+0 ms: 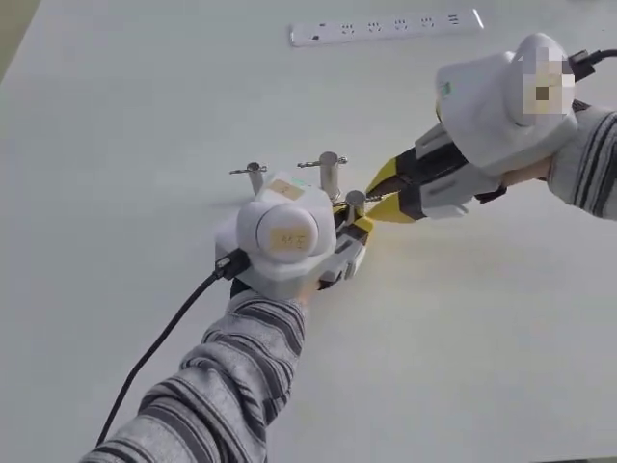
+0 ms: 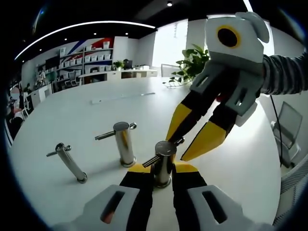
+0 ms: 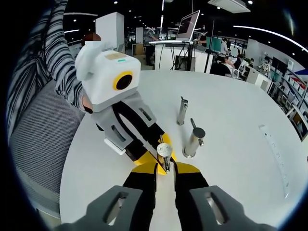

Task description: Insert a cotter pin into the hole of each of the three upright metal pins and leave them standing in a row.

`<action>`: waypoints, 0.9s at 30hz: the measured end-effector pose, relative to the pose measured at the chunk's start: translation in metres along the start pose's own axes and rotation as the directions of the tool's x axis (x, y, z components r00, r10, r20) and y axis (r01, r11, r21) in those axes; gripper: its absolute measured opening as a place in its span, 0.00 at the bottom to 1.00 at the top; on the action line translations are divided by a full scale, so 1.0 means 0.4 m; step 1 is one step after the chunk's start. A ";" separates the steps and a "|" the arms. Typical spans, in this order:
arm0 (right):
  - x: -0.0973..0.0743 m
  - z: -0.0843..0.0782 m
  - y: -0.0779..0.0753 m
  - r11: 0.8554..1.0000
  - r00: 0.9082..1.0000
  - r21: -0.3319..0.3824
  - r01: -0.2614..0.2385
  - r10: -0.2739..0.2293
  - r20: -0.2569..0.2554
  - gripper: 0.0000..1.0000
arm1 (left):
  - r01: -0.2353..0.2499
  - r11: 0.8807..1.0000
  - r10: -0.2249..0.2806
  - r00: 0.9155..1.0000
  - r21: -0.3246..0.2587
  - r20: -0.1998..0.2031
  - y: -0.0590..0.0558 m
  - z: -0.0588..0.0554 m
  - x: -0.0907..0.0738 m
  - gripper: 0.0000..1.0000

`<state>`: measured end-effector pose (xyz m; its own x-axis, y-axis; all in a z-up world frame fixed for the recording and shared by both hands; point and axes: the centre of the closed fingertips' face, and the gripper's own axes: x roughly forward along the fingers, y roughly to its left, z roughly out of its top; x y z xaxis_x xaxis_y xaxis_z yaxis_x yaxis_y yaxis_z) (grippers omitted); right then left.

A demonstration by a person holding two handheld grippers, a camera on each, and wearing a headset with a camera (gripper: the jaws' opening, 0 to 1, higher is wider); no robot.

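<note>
Three upright metal pins stand in a row on the white table (image 1: 116, 145). The far pin (image 1: 255, 176) (image 2: 71, 162) and the middle pin (image 1: 330, 170) (image 2: 123, 143) each carry a cotter pin through the head. My left gripper (image 1: 354, 222) (image 2: 162, 169) is shut on the shaft of the near pin (image 1: 355, 201) (image 2: 163, 166) (image 3: 164, 150). A cotter pin (image 2: 166, 150) (image 3: 167, 165) sits through that pin's head. My right gripper (image 1: 371, 196) (image 3: 165, 169) comes in from the right, its yellow fingers (image 2: 179, 120) closed on the cotter pin's looped end.
A white power strip (image 1: 386, 27) (image 3: 274, 149) lies at the table's far edge. The left gripper's black cable (image 1: 164, 338) trails toward me. Striped sleeves (image 1: 231, 386) show at the bottom and on the right. Office chairs and shelves stand beyond the table.
</note>
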<state>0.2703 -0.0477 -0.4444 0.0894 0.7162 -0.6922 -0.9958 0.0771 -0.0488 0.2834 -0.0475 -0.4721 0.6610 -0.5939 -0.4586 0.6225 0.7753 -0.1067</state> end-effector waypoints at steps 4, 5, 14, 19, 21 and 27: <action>-0.018 -0.008 -0.003 1.000 1.000 -0.002 0.009 -0.009 -0.004 0.07 | -0.002 1.000 0.002 1.000 -0.004 0.000 0.000 -0.001 -0.001 0.11; -0.021 -0.007 -0.005 1.000 1.000 -0.001 0.015 -0.015 -0.004 0.07 | -0.002 1.000 0.002 1.000 -0.004 0.000 0.000 -0.001 -0.001 0.11; -0.022 -0.004 -0.005 0.999 1.000 -0.029 0.023 -0.023 0.000 0.00 | -0.007 0.999 0.007 1.000 -0.039 0.005 0.001 -0.004 -0.001 0.11; -0.017 0.002 0.001 0.999 1.000 -0.038 0.013 -0.013 0.000 0.00 | -0.007 0.998 0.007 1.000 -0.056 0.009 0.001 -0.006 -0.001 0.11; -0.016 0.005 0.003 0.999 1.000 -0.039 0.014 -0.014 0.000 0.00 | -0.007 0.998 0.007 1.000 -0.058 0.008 0.001 -0.006 -0.001 0.11; -0.010 0.009 0.003 0.999 1.000 -0.043 0.010 -0.010 0.003 0.00 | -0.004 0.998 0.004 1.000 -0.059 0.004 0.000 -0.008 0.000 0.11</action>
<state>0.2689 -0.0478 -0.4392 0.0995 0.7173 -0.6896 -0.9947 0.0548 -0.0866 0.2820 -0.0468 -0.4751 0.6654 -0.5918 -0.4551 0.5944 0.7888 -0.1566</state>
